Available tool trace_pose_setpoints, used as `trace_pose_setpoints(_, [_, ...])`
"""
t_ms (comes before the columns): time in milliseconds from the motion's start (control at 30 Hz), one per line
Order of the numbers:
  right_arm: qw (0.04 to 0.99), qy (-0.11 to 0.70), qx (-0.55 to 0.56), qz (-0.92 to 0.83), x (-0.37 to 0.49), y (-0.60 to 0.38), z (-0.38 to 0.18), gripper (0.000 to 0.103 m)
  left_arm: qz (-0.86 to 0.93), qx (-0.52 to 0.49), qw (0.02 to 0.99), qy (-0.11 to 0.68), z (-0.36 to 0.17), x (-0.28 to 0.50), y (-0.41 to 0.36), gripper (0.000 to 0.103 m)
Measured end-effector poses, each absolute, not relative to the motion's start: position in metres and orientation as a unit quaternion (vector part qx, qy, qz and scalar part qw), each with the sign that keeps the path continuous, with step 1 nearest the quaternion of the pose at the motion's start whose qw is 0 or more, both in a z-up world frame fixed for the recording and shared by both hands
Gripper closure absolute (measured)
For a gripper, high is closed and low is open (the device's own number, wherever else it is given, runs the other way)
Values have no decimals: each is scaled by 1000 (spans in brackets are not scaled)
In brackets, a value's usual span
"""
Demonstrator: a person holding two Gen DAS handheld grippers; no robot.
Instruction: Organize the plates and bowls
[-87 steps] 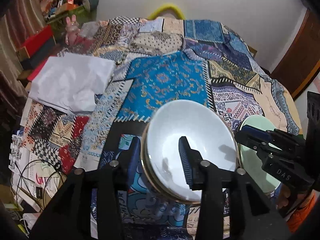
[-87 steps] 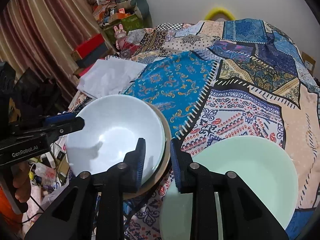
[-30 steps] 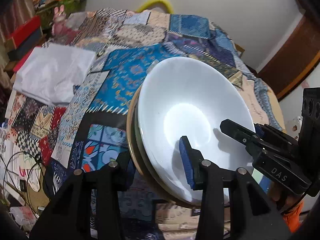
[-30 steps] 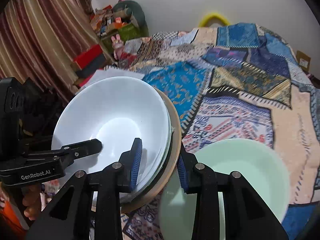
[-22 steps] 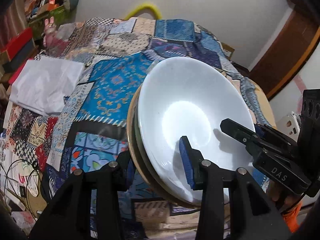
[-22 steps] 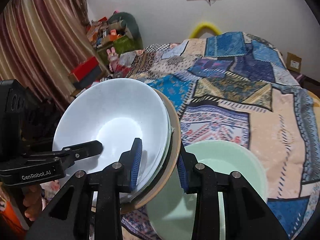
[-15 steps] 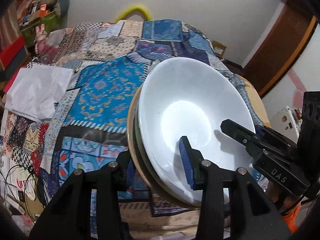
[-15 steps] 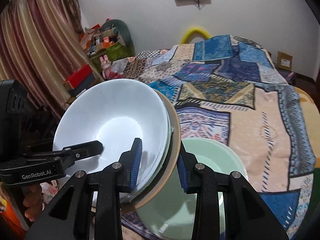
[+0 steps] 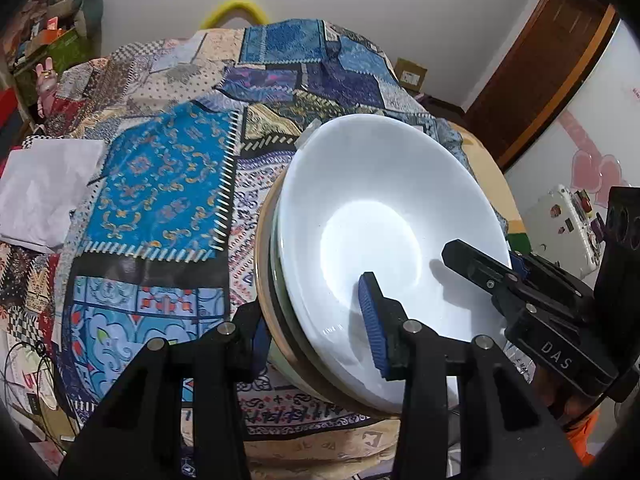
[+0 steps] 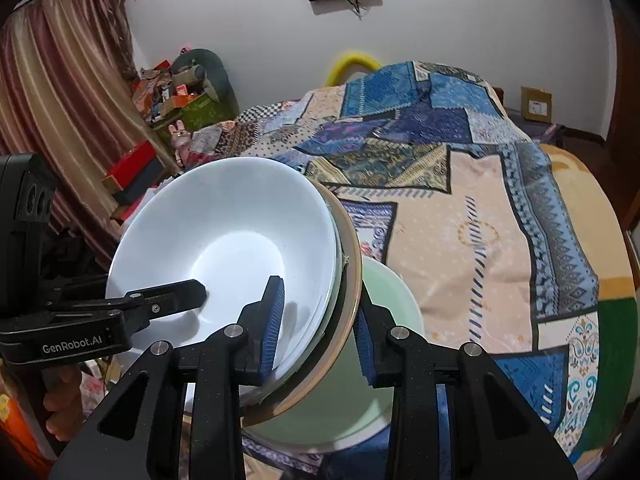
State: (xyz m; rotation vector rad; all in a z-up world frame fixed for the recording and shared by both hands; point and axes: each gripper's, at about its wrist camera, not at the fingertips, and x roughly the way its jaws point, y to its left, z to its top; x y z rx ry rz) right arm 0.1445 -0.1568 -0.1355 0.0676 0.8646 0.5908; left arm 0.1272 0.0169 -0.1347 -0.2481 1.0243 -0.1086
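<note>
Both the left gripper (image 9: pixel 316 320) and right gripper (image 10: pixel 318 326) clamped opposite rims of the tilted stack of white ceramic bowls (image 9: pixel 384 232), held above the round pale-green plate (image 10: pixel 384 320); uneven grip might let the top bowl slide out.

The white bowl (image 9: pixel 384 216) looks like glazed ceramic, smooth and glossy. The pale green plate (image 10: pixel 384 320) is smooth too, with less shine. The patchwork bedcover (image 9: pixel 160 184) is matt printed cloth. At 9 o'clock lies crinkled white paper (image 9: pixel 44 192). The door (image 9: pixel 544 76) is polished wood.
</note>
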Motion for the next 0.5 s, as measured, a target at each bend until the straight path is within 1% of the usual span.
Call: trace_pose_setpoints(500, [847, 455, 46, 271, 151, -168, -176, 73, -52, -121, 837, 531, -180, 147, 7, 62])
